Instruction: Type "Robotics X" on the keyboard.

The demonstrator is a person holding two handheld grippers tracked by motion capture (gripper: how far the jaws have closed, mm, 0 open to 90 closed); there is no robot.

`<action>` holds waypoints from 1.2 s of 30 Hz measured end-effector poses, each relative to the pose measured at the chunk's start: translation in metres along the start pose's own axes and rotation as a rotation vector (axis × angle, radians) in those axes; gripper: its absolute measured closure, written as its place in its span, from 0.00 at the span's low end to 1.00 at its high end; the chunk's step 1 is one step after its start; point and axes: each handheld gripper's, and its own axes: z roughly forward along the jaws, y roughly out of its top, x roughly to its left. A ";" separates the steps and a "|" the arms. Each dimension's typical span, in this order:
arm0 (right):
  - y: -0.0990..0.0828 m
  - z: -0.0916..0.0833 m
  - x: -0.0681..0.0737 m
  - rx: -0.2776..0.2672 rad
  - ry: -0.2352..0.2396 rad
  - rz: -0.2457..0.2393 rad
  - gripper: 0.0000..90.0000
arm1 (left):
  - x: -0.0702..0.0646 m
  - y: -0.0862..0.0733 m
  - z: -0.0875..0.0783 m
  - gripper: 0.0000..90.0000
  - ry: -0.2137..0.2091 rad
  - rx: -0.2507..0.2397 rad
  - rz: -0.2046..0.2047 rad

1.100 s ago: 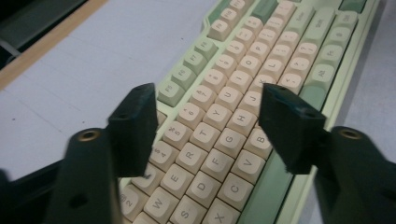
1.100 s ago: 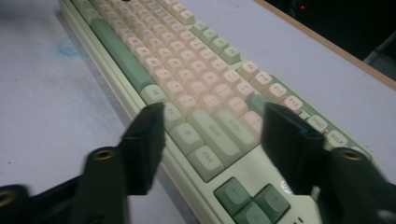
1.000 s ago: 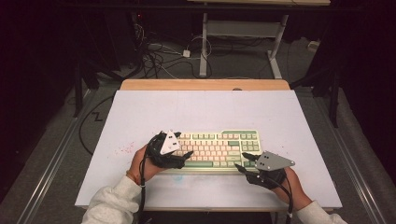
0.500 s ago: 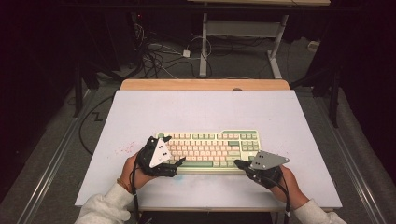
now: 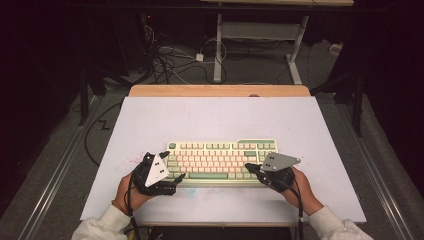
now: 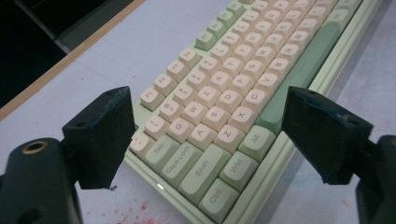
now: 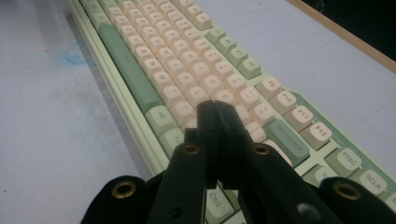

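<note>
Light is falling brightly on the white table [image 5: 150, 125], while the surroundings at the frame edges are sinking into darkness. In both gripper views the nearest black parts and far keyboard [image 6: 243, 84] rows are blurring.

dim room — white desk frame [image 5: 260, 30], perhaps cables [image 5: 167, 60] on grey floor [image 5: 60, 150]

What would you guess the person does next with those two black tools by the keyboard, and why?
Probably closing the left tool on the left end of the green and cream keyboard. Its jaws stand wide open on either side of that corner, while the right tool, jaws shut, points at keys near the right end, perhaps to press one.
</note>
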 end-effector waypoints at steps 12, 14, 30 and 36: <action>0.025 0.031 -0.002 0.018 0.013 -0.009 1.00 | 0.001 -0.012 -0.009 0.19 0.014 -0.001 -0.015; 0.030 0.038 -0.001 0.025 0.021 -0.011 1.00 | 0.001 -0.013 -0.010 0.19 0.016 -0.006 -0.023; 0.047 0.087 -0.003 0.123 0.024 -0.016 1.00 | 0.000 -0.019 -0.012 0.19 0.011 0.000 -0.022; 0.049 0.097 -0.003 0.151 0.020 -0.022 1.00 | -0.001 -0.019 -0.011 0.19 0.002 0.003 -0.021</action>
